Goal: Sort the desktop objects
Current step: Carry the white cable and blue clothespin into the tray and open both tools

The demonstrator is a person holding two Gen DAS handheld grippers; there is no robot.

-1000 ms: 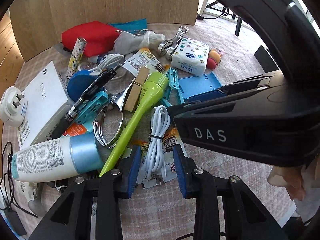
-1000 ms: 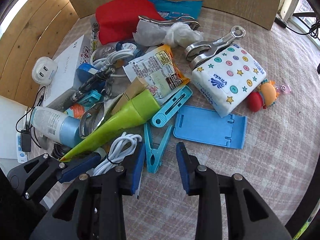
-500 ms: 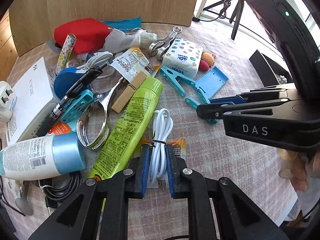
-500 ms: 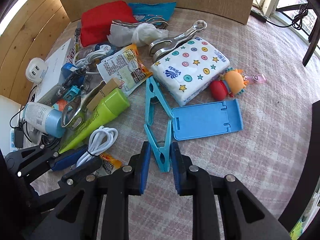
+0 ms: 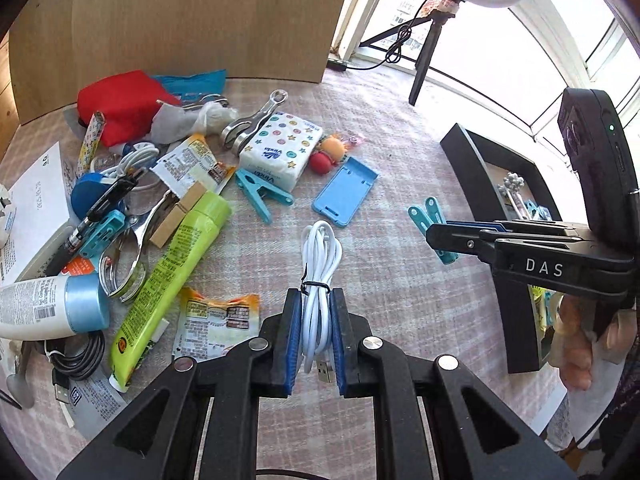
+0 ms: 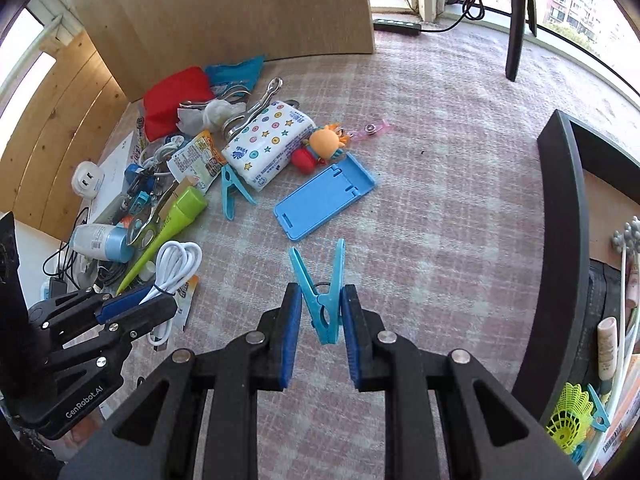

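Observation:
My left gripper (image 5: 316, 312) is shut on a coiled white USB cable (image 5: 320, 256) and holds it above the checked cloth; it also shows in the right wrist view (image 6: 172, 264). My right gripper (image 6: 322, 312) is shut on a blue clothes peg (image 6: 322, 284), lifted off the cloth; the peg also shows in the left wrist view (image 5: 426, 216). A second blue peg (image 5: 260, 194) lies beside the tissue pack (image 5: 280, 148). A blue phone stand (image 6: 324, 196) lies in the middle.
A pile at the left holds a green tube (image 5: 172, 268), lotion bottle (image 5: 52, 308), red pouch (image 5: 120, 100), metal clips, snack packets and a white box. A black-framed box (image 6: 560, 240) with sorted items stands at the right. A wooden board backs the table.
Both grippers have risen and pulled back, the left lifting the white cable, the right lifting the blue peg and carrying it right toward the black box.

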